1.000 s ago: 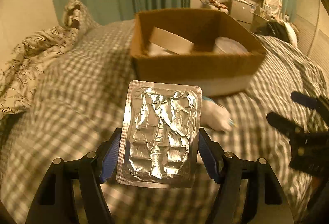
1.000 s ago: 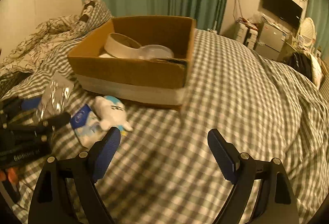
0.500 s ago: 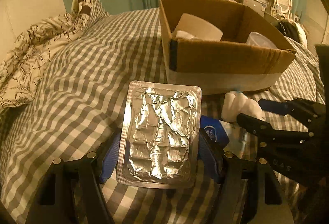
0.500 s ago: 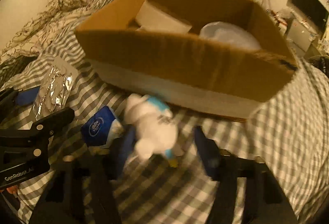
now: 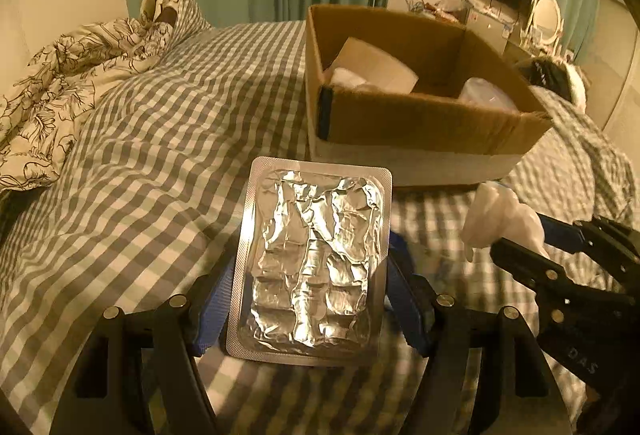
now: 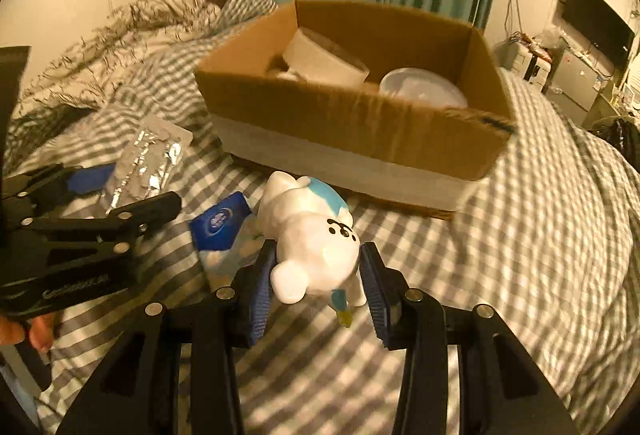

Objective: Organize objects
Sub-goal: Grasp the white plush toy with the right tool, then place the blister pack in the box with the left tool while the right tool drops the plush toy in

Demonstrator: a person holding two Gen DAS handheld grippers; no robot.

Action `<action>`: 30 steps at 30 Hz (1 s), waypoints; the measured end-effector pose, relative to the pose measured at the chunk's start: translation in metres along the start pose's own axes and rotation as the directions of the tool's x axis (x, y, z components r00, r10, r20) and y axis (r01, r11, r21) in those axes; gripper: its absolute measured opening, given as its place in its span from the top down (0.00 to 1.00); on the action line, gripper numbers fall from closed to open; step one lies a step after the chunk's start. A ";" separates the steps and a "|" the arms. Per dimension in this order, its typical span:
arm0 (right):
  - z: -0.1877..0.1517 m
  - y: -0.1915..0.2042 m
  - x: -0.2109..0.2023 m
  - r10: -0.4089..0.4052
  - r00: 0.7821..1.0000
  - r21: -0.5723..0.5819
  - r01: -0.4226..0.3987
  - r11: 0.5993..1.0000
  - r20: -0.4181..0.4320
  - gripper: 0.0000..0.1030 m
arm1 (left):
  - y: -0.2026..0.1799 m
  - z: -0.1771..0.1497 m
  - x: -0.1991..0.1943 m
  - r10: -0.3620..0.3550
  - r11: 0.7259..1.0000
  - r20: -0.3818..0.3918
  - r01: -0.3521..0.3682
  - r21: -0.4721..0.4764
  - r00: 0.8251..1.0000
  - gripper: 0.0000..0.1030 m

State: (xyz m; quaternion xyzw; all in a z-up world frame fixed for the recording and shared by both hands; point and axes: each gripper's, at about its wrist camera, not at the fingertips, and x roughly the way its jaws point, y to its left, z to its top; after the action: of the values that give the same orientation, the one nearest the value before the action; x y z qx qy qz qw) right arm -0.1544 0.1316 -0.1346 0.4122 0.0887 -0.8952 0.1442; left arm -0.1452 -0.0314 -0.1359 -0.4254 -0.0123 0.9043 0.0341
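Blue packet point(image 6: 219, 222) partly under the plush toy point(image 6: 310, 235); box contents point(image 6: 422, 87) half hidden.

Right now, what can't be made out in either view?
- Cardboard box floor: near wall hides it, both views.
- Blue packet: print too small; absent from left view.
- Blister pack pill side: faces away, left view.
- Plush toy: right gripper covers it, left view.

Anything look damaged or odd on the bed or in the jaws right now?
Yes: the blister pack in the left gripper has crumpled, torn-looking foil, as if already emptied. The white toy in the right gripper lies upside down. The cardboard box has a frayed near rim. Nothing spilled.
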 end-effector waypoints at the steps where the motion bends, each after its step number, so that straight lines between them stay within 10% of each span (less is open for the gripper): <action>1: 0.001 0.003 -0.006 -0.012 1.000 -0.004 0.012 1.000 0.008 0.61 | -0.002 0.001 -0.007 -0.005 1.000 0.010 0.005 0.003 1.000 0.30; 19: 0.049 -0.028 -0.161 -0.116 0.950 0.000 0.121 0.993 0.291 0.61 | -0.049 0.071 -0.126 -0.067 0.994 0.235 0.043 0.102 0.970 0.30; 30: 0.122 -0.071 -0.174 -0.132 0.917 0.024 0.133 0.991 0.376 0.61 | -0.070 0.166 -0.114 -0.073 0.988 0.307 0.026 0.153 0.949 0.30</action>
State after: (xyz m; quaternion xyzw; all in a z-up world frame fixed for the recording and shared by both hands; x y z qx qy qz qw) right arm -0.1571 0.1968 0.0793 0.2253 0.0880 -0.9653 0.0981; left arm -0.1968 0.0308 0.0613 -0.2730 0.0385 0.9574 0.0857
